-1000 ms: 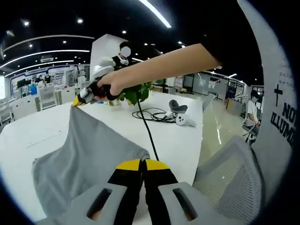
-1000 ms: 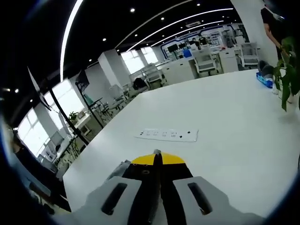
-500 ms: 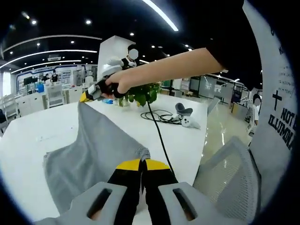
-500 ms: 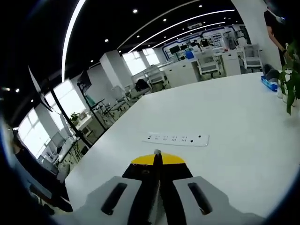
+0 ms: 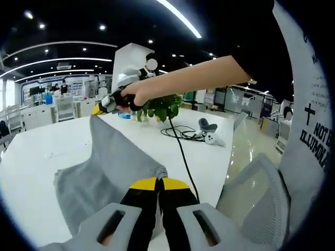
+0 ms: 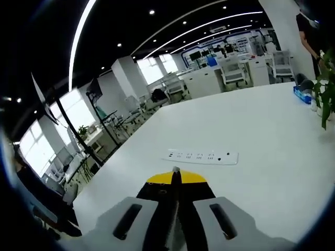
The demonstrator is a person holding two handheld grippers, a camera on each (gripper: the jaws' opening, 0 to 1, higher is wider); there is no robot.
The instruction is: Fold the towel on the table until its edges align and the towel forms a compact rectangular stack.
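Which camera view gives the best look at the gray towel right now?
The left gripper view: the towel hangs stretched between the left gripper and the right gripper above the table. The right gripper view shows just a sliver at its tips.

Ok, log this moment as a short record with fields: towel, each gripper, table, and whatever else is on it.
towel: grey cloth towel, lifted by two corners, the rest draped on the table
left gripper: yellow-tipped left gripper, shut on a towel corner
right gripper: right gripper, shut on the far raised corner, held in a hand
table: white table
also on table: white power strip; black cable; green potted plant; white controller
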